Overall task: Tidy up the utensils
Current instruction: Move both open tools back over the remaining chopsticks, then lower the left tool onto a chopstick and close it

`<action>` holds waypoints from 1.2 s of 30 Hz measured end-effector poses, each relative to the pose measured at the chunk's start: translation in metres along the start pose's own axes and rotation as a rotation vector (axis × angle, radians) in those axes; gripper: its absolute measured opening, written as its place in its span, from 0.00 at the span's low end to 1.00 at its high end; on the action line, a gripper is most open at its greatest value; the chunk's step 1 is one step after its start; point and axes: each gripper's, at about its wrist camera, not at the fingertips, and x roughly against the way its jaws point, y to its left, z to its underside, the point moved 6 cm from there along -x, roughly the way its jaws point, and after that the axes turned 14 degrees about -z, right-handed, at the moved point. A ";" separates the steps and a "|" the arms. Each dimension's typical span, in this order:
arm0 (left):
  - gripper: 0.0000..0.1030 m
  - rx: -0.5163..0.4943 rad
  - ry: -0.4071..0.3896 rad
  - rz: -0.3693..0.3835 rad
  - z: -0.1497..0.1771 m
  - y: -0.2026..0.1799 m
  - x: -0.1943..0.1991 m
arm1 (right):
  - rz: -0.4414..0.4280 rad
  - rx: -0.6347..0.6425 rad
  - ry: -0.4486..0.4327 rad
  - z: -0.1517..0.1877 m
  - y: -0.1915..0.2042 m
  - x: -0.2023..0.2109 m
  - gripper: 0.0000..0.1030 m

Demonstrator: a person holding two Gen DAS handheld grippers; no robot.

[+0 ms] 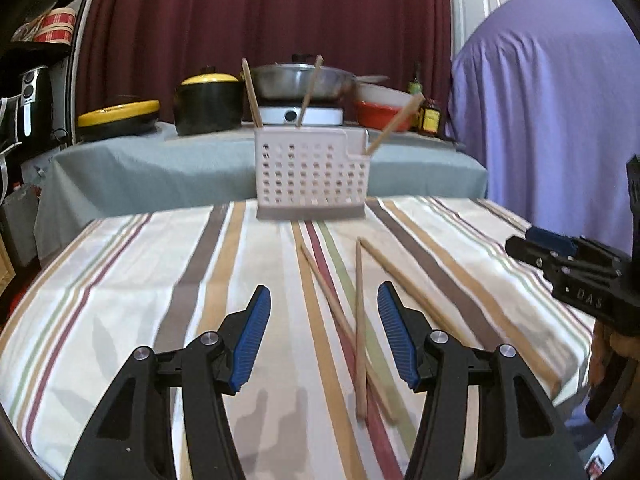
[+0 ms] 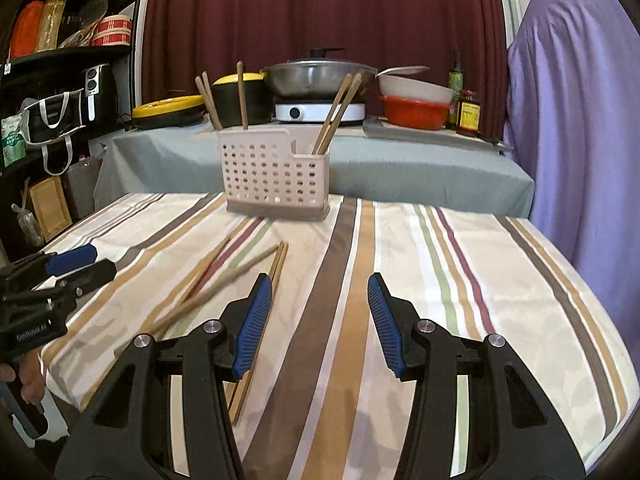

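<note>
A pale perforated utensil holder (image 1: 312, 168) (image 2: 276, 172) stands at the far side of the striped tablecloth (image 1: 120, 300) (image 2: 460, 300), with several wooden chopsticks (image 1: 252, 92) (image 2: 338, 108) upright in it. Several loose chopsticks (image 1: 360, 320) (image 2: 208, 292) lie crossed on the cloth in front of it. My left gripper (image 1: 324, 286) hovers open just above them, one stick showing on the cloth between its fingers. My right gripper (image 2: 319, 276) is open over bare cloth, the loose sticks beside its left finger. Each gripper shows in the other's view, the right gripper (image 1: 520, 242) and the left gripper (image 2: 96, 262).
Behind the holder a grey-covered table (image 2: 400, 168) carries black pots with yellow lids (image 1: 208, 100), a wok on a cooker (image 2: 316, 76), bowls (image 2: 412, 108) and bottles. A dark shelf (image 2: 60, 60) stands at left. A purple draped shape (image 1: 540, 100) stands at right.
</note>
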 end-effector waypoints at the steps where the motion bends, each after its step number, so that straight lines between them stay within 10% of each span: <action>1: 0.54 -0.006 0.011 0.002 0.007 -0.001 0.001 | -0.001 0.001 0.003 0.003 0.001 0.000 0.47; 22: 0.07 -0.075 0.117 0.069 0.055 -0.023 -0.011 | -0.027 -0.006 0.029 0.025 0.014 0.000 0.47; 36: 0.07 -0.036 0.043 0.034 0.036 -0.006 0.010 | -0.105 0.018 0.083 0.042 0.038 -0.009 0.37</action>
